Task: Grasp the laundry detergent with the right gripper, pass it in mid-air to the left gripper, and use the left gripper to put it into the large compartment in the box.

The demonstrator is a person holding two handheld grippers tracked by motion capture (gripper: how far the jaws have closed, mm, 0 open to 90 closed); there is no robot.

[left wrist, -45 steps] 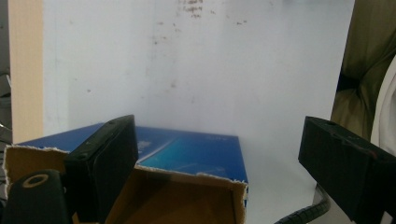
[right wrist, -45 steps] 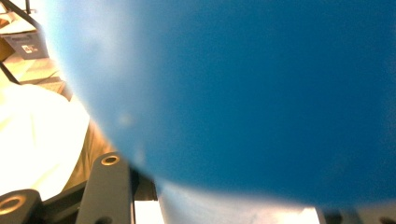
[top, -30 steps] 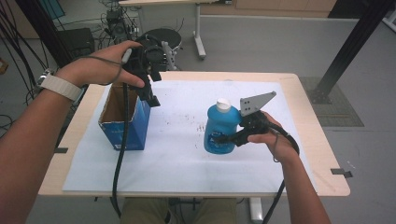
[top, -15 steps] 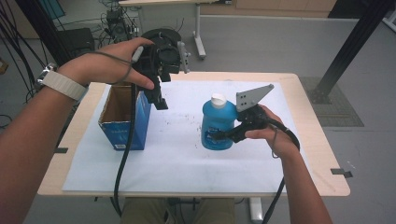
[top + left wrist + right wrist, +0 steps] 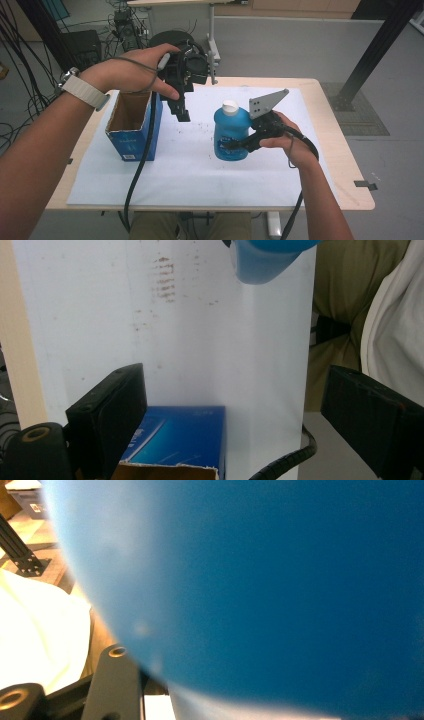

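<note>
Since a moment ago, my left gripper [image 5: 182, 114] has moved away from the box [image 5: 131, 131], jaws wide apart and empty. My right gripper [image 5: 235, 146] squeezes the blue bottle [image 5: 230, 134], standing on the white sheet [image 5: 190, 170] beside the box. I think boxing comes next.

blue bottle [image 5: 280, 595] blurred, edges cropped

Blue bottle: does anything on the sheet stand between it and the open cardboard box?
Nothing on the sheet does. The blue bottle, clamped in the right gripper, and the cardboard box are separated by bare white sheet. The left gripper hangs above that gap beside the box, jaws open and empty, so it could crowd a high path.
</note>
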